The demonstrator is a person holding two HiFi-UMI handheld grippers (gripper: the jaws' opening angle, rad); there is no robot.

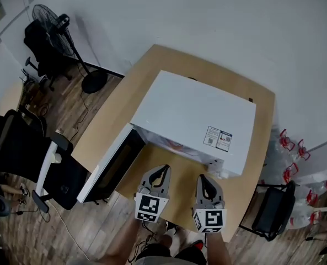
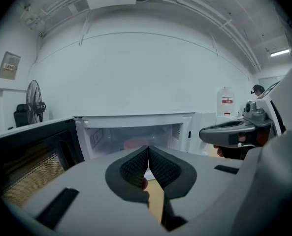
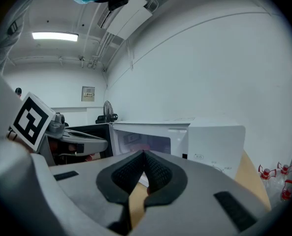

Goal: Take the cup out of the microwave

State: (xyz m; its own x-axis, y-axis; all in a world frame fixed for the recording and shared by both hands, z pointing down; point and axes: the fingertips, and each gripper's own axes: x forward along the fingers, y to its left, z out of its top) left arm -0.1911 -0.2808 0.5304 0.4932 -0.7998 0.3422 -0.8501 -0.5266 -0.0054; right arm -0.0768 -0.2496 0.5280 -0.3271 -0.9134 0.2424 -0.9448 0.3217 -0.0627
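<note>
Here, held the left gripper [image 1: 163,169] and the right gripper [image 1: 203,179] side by side over the near edge of the table [image 1: 152,65], both aimed at the microwave [image 1: 193,117]. Pressed the left fingers [image 2: 136,166] flat together, clenched on nothing. Clamped the right fingers [image 3: 158,168] pad to pad likewise, empty. Found the microwave just ahead of both sets of fingertips, apart from them, with its door [image 1: 112,164] swung wide open to the left of the left fingers. Saw the cup [image 2: 135,142] only as a blurred reddish shape inside the cavity, straight beyond the left fingertips and ahead and to the left of the right ones. Caught the right gripper to the right of the left fingers in the left gripper view, and the left one's marker cube [image 3: 31,119] to the left of the right fingers in the right gripper view. Noted a fan [image 1: 52,16] far beyond the door, well to the left of all the fingers.
</note>
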